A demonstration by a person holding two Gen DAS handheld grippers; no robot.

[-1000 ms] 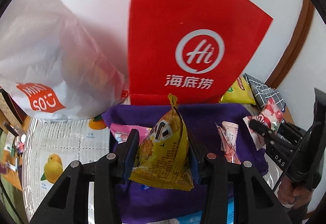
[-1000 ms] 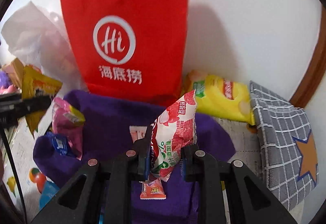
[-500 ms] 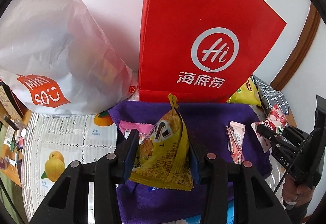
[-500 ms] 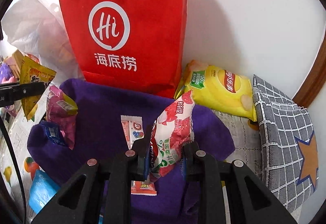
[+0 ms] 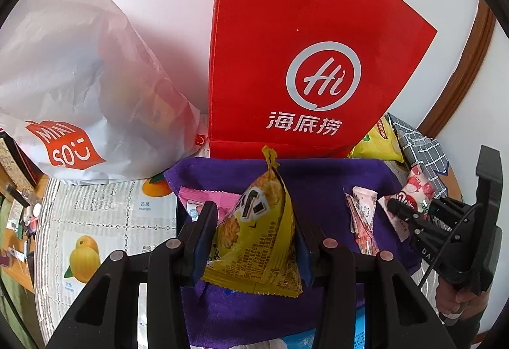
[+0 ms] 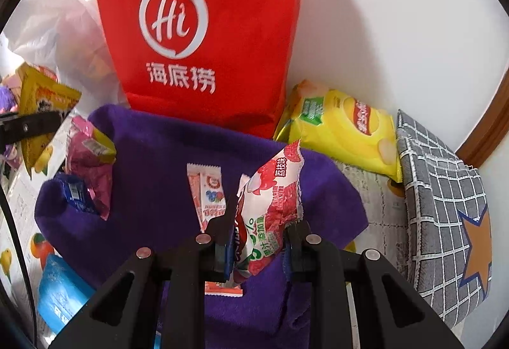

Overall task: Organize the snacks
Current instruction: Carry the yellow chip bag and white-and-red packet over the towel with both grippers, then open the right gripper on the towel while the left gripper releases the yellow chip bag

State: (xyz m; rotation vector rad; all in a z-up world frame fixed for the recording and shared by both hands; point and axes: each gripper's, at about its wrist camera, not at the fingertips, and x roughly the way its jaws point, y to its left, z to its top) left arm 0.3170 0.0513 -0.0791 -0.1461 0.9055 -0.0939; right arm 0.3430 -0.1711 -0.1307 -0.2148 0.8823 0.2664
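Left gripper (image 5: pixel 254 241): clamped on a yellow snack packet (image 5: pixel 257 234) – the packet stood upright between the two pads, its crimped top pointing away from the tool.

Yellow snack packet: printed with biscuit pictures and small dark text on the lower half, too fine to read.

Right gripper (image 6: pixel 259 241): closed on a red-and-white lychee packet (image 6: pixel 270 206), held tilted between the pads.

Lychee packet: bore the characters "荔枝味" near its top edge and green lettering lower down, partly hidden by the fingers.

Purple cloth (image 6: pixel 152 164): spread directly beneath and ahead of both tools, with loose snacks lying on it.

Red paper bag (image 5: pixel 305 69): stood upright beyond the cloth, straight ahead of the left gripper (slightly to the left of the right one) – white circle logo reading "Hi" above "海底捞".

White plastic bag (image 5: pixel 79 88): ahead and to the left of the left gripper, with a red panel reading "MINISO".

Pink packet (image 5: pixel 203 199): on the cloth just past the left gripper's left finger.

Small sachet (image 6: pixel 206 193): pale pink with berry pictures, lying on the cloth just ahead-left of the right gripper; its text was unreadable.

Yellow crisp bag (image 6: pixel 343 133): ahead and to the right of the right gripper, against the wall; brand oval too blurred to read.

Grey checked cushion (image 6: pixel 445 222): far right of the right gripper, with an orange star.

Tablecloth (image 5: pixel 105 222): fruit-printed, left of the left gripper, with the word "mango" under one picture.
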